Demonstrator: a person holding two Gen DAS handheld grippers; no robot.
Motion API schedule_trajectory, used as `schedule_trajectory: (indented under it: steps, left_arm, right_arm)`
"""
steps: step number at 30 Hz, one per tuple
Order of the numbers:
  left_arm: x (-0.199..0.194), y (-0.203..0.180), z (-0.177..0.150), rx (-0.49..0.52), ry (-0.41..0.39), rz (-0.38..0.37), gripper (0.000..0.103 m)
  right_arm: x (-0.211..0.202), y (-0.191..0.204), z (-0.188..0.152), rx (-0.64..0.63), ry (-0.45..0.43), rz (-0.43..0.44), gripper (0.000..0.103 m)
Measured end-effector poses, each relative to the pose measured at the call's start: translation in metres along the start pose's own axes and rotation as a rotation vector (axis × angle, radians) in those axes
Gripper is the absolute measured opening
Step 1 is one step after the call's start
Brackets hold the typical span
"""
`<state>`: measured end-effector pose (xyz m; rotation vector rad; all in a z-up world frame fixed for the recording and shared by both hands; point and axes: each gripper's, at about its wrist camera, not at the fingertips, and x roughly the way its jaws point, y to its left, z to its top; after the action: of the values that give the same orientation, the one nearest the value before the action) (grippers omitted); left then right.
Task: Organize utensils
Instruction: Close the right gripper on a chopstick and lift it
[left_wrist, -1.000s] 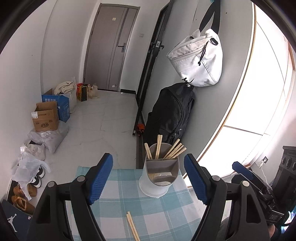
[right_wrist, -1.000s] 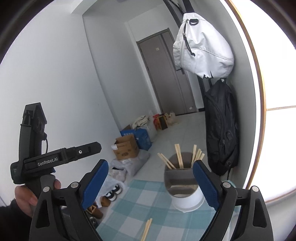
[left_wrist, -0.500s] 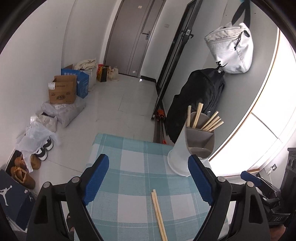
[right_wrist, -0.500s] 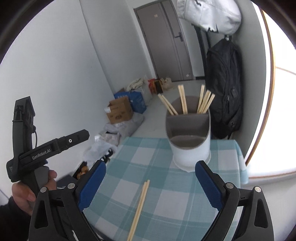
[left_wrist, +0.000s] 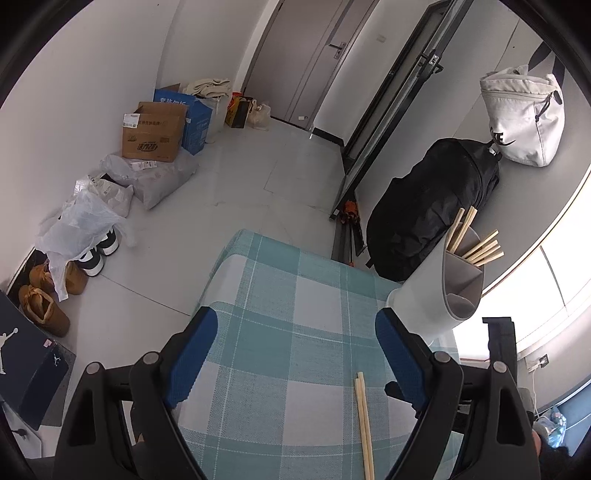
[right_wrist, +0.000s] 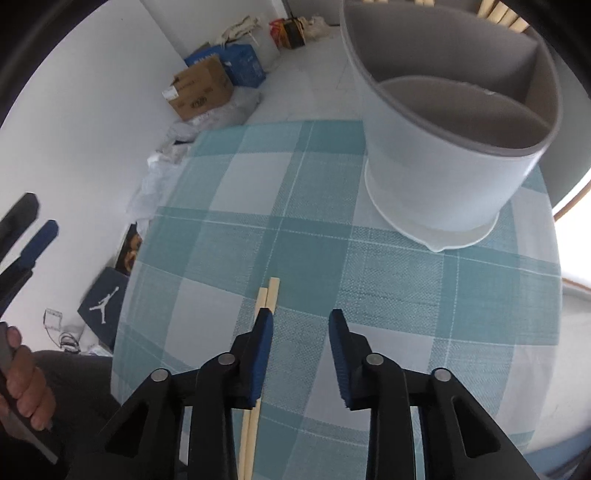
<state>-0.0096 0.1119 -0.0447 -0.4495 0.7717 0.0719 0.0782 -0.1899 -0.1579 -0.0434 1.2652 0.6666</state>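
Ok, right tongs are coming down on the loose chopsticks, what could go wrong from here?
The right tongs are closing, but the chopsticks lie under the left finger, not in the gap, so they may grab only cloth or flick the pair away. The two chopsticks lie side by side, so one could slip out. The holder stands just ahead, near the table's far edge; a forward swing could knock it.

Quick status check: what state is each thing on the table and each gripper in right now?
Pair of loose wooden chopsticks: flat on checked cloth, ungrasped.
White divided utensil holder: upright, near compartment empty, chopsticks in the far one.
Left gripper: open, empty.
Right gripper: closing, chopsticks beside its left finger, not between.
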Motion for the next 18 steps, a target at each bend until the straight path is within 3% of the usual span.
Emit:
schedule_trajectory:
  steps: [7, 12, 18]
  left_arm:
    - [0.008, 0.017, 0.001, -0.054, 0.037, 0.001, 0.084]
    - [0.011, 0.025, 0.000, -0.090, 0.070, -0.007, 0.084]
    - [0.012, 0.029, -0.001, -0.103, 0.092, -0.006, 0.084]
  right_arm:
    - [0.019, 0.014, 0.007, -0.048, 0.060, -0.020, 0.025]
    - [0.024, 0.028, 0.006, -0.130, 0.058, -0.107, 0.025]
    - [0.026, 0.033, 0.016, -0.130, 0.079, -0.170, 0.025]
